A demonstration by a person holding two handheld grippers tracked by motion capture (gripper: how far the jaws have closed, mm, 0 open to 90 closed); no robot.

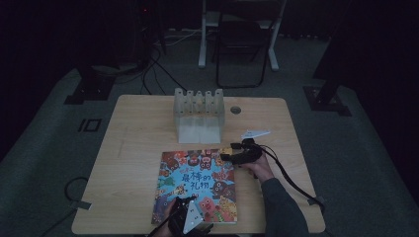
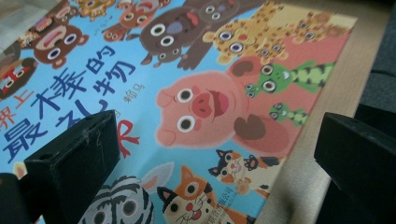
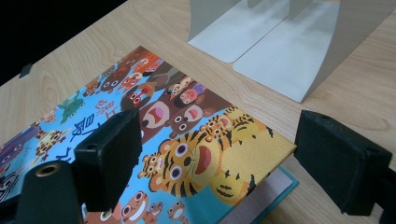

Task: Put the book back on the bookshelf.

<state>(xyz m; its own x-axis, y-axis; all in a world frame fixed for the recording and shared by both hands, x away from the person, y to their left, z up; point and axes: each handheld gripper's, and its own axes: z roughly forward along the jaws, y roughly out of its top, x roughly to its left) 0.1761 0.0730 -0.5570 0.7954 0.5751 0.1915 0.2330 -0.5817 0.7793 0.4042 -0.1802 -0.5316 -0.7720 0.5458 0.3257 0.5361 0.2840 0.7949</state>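
A picture book (image 1: 197, 185) with a blue cover full of cartoon animals lies flat on the wooden table (image 1: 138, 148), near its front edge. My right gripper (image 1: 226, 154) is at the book's far right corner. In the right gripper view it (image 3: 215, 163) is open, with its jaws on either side of the tiger corner of the book (image 3: 210, 158). There the cover sits slightly above the layer beneath. My left gripper (image 1: 183, 201) hovers over the near edge of the book. It (image 2: 210, 158) is open above the pig picture on the book (image 2: 205, 102), holding nothing.
A pale rack of upright bookends (image 1: 199, 116) stands at the back centre of the table; its base plates (image 3: 280, 51) lie just beyond the book. A round cable hole (image 1: 235, 109) is right of it. A chair (image 1: 242, 44) stands on the floor behind.
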